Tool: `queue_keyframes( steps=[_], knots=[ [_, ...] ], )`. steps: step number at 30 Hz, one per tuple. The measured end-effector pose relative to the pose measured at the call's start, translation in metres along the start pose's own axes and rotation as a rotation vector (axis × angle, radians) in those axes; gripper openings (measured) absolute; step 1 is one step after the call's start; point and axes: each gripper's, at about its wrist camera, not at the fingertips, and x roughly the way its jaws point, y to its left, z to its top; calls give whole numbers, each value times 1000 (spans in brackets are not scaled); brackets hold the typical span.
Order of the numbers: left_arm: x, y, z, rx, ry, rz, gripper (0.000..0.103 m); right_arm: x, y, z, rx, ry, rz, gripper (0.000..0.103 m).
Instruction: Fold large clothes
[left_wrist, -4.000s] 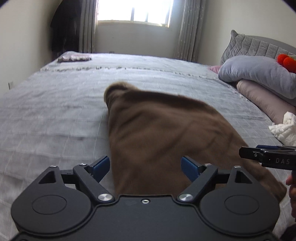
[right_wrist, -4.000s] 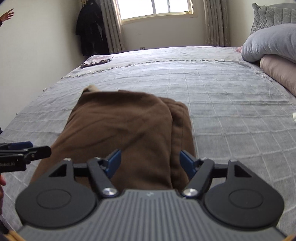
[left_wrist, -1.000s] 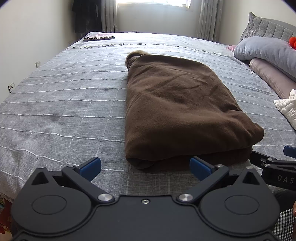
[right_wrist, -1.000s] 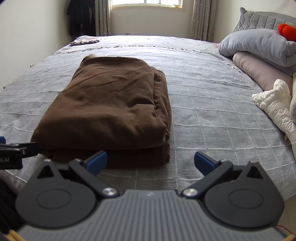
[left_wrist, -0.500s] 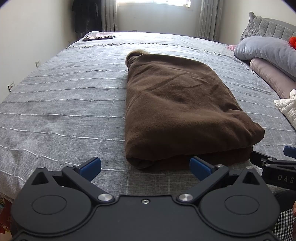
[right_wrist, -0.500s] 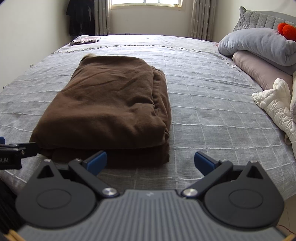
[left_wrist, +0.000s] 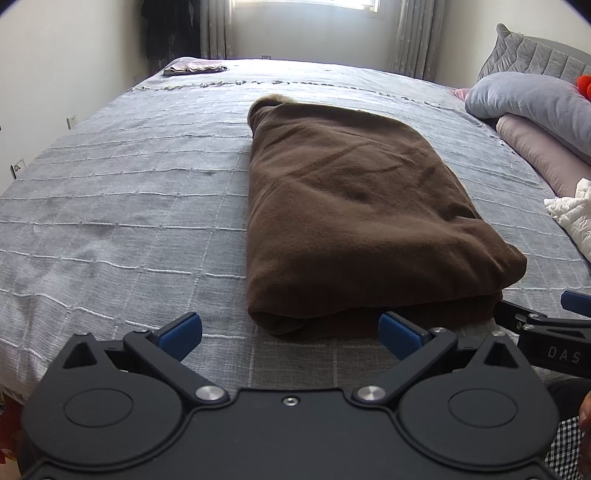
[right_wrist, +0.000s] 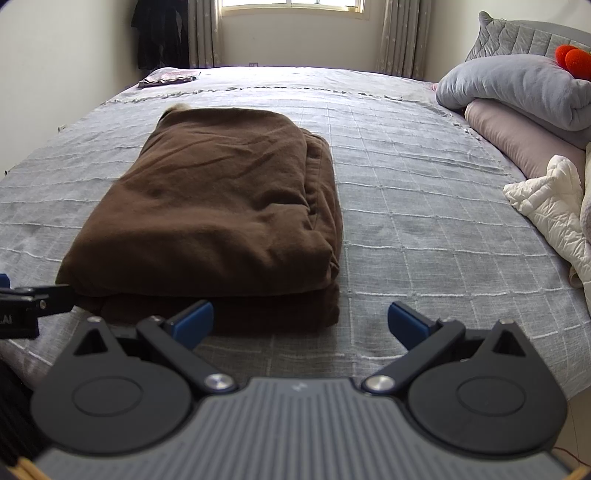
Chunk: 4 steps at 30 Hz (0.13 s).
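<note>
A large brown garment (left_wrist: 354, 206) lies folded into a thick rectangle on the grey bedspread (left_wrist: 129, 206); it also shows in the right wrist view (right_wrist: 221, 206). My left gripper (left_wrist: 290, 328) is open and empty, just short of the fold's near edge. My right gripper (right_wrist: 301, 319) is open and empty, at the fold's near right corner. Each gripper's tip shows at the edge of the other's view: the right gripper (left_wrist: 543, 328) and the left gripper (right_wrist: 33, 299).
Grey and pink pillows (right_wrist: 517, 96) are stacked at the right with a red toy (right_wrist: 572, 57). A white padded jacket (right_wrist: 554, 206) lies at the right edge. A small folded cloth (left_wrist: 195, 67) sits at the far left corner. The bedspread's near edge (right_wrist: 517, 373) is below.
Four seconds ago both grippers were closer in over the brown garment. They have since drawn back to the near edge with jaws wide. Nothing moved in the last second.
</note>
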Motion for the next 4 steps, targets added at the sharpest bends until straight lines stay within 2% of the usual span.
queue_keyframes(
  steps=[4],
  knots=[
    [-5, 11, 3, -24, -25, -35, 103, 0, 0, 1, 3, -20, -5, 102]
  ],
)
